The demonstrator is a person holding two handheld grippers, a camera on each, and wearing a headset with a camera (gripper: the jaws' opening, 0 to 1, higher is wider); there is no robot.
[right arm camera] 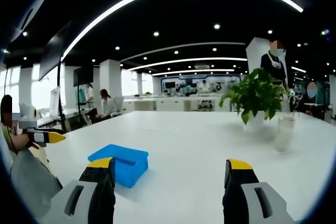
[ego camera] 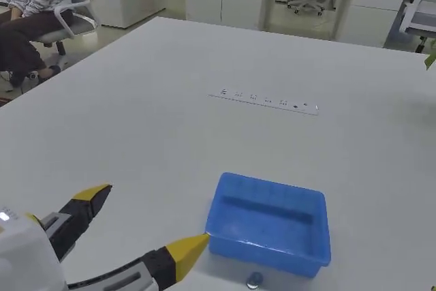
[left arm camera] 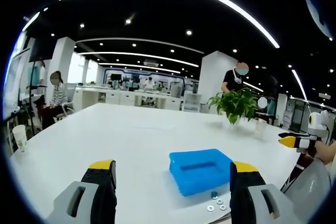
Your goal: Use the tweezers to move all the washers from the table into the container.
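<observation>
White table (ego camera: 136, 134) holds blue container (ego camera: 269, 226) and washers (left arm camera: 216, 201); left gripper (left arm camera: 172, 166) and right gripper (right arm camera: 169, 163) jaws gape wide.

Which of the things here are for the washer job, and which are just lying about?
For the job: blue container, washers, left gripper, right gripper, both open.
Just lying about: potted plant, power strip, paper cup.
</observation>
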